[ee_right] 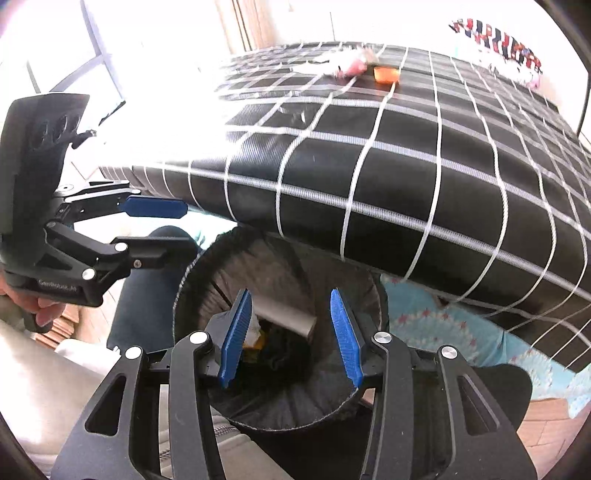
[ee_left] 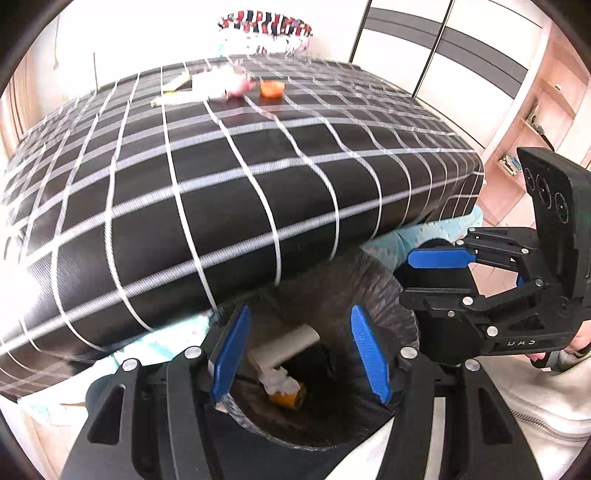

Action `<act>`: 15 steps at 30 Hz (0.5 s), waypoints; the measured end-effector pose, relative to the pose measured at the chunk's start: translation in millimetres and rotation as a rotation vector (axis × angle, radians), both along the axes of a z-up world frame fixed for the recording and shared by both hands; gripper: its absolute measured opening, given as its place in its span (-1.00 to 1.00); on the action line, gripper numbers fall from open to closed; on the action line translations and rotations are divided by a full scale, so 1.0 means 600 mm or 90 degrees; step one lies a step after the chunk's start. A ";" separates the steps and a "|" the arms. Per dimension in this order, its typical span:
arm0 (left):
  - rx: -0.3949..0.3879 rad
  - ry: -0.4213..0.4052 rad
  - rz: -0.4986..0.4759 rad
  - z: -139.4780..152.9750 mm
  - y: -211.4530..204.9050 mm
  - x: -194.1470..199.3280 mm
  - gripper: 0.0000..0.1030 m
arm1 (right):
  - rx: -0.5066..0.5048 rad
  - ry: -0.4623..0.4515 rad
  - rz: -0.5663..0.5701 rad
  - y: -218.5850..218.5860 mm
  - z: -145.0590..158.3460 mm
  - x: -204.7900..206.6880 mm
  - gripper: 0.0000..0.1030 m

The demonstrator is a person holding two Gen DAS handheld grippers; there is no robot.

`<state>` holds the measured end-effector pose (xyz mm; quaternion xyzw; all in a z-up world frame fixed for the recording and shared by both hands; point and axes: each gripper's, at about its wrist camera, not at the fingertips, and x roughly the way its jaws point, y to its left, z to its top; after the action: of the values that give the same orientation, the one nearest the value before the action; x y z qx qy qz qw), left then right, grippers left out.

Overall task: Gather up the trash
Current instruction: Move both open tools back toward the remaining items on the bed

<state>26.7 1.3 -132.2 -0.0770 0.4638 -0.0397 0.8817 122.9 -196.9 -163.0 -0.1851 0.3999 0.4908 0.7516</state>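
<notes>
A bin lined with a black bag (ee_left: 255, 430) (ee_right: 192, 266) stands below the table's near edge. Inside it lie a cardboard tube (ee_left: 286, 345) (ee_right: 284, 317), a white tissue wad and an orange piece (ee_left: 288, 397). My left gripper (ee_left: 301, 354) (ee_right: 162, 230) hangs open above the bin's mouth, with nothing between its blue pads. My right gripper (ee_right: 291, 339) (ee_left: 436, 277) is open beside it, also over the bin and holding nothing. Far across the black checked tablecloth (ee_left: 229, 206) (ee_right: 406, 177) lie an orange cup (ee_left: 272, 88) (ee_right: 386, 74) and pale tissue with a pink wrapper (ee_left: 229, 86) (ee_right: 347, 62).
A blue patterned cloth (ee_right: 461, 332) hangs below the tablecloth. Sliding wardrobe doors (ee_left: 443, 48) and open wooden shelves (ee_left: 535, 122) stand to the right. A striped cushion (ee_left: 264, 26) sits past the far table edge. A hand (ee_right: 40, 306) and a light zipped jacket (ee_left: 535, 413) are close by.
</notes>
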 end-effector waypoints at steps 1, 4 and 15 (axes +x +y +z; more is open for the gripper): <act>0.006 -0.009 0.000 0.010 0.004 0.001 0.06 | 0.005 -0.003 0.001 -0.001 0.009 0.001 -0.14; 0.013 -0.035 -0.010 0.035 0.013 0.007 0.06 | 0.021 -0.016 0.004 -0.002 0.029 0.007 -0.14; 0.083 -0.098 -0.037 0.099 0.032 0.061 0.06 | 0.075 -0.070 0.003 0.016 0.099 0.039 -0.14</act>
<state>63.3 20.8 -72.7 -0.0027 0.3985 -0.0404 0.9163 146.3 -187.2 -103.4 -0.1683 0.3283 0.5043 0.7808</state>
